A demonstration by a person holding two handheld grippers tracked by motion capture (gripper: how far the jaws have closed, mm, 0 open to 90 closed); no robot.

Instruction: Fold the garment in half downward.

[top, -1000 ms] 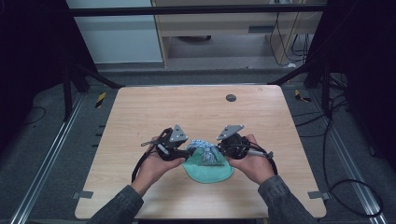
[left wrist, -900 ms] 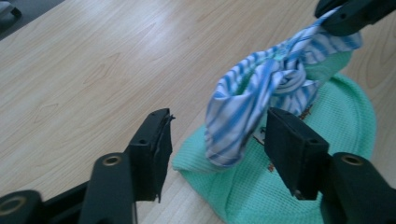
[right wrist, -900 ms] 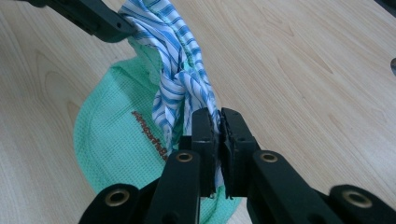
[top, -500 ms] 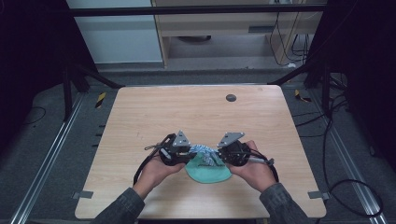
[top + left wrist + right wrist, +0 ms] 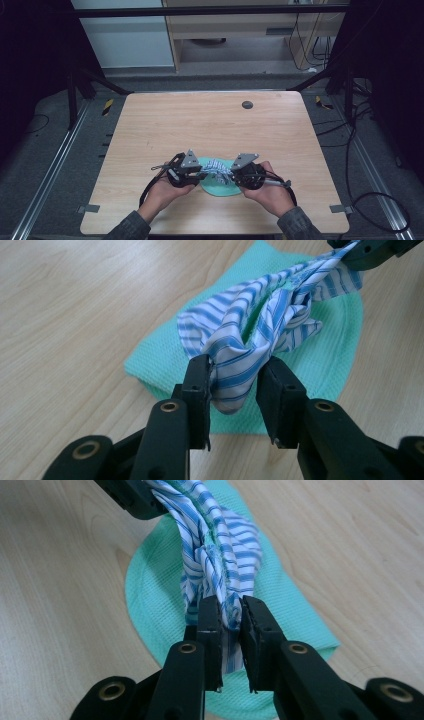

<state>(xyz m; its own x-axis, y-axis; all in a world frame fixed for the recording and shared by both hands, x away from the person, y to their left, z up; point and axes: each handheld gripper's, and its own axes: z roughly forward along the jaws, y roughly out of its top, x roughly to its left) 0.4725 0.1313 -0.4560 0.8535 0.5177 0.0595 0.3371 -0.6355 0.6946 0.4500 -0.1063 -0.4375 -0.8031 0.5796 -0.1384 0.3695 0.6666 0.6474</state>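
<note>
Lowered nearer the wooden table (image 5: pixel 150 130) since a second ago, left gripper (image 5: pixel 234 374) and right gripper (image 5: pixel 230 611), jaws just loosening slightly, each clamped on an end of the blue-and-white striped cloth (image 5: pixel 260 325), bunched above the folded mint-green waffle towel (image 5: pixel 330 355).

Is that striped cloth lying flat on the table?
No: the striped cloth is bunched and lifted, pinched at each end between black fingers, above the green cloth.
</note>
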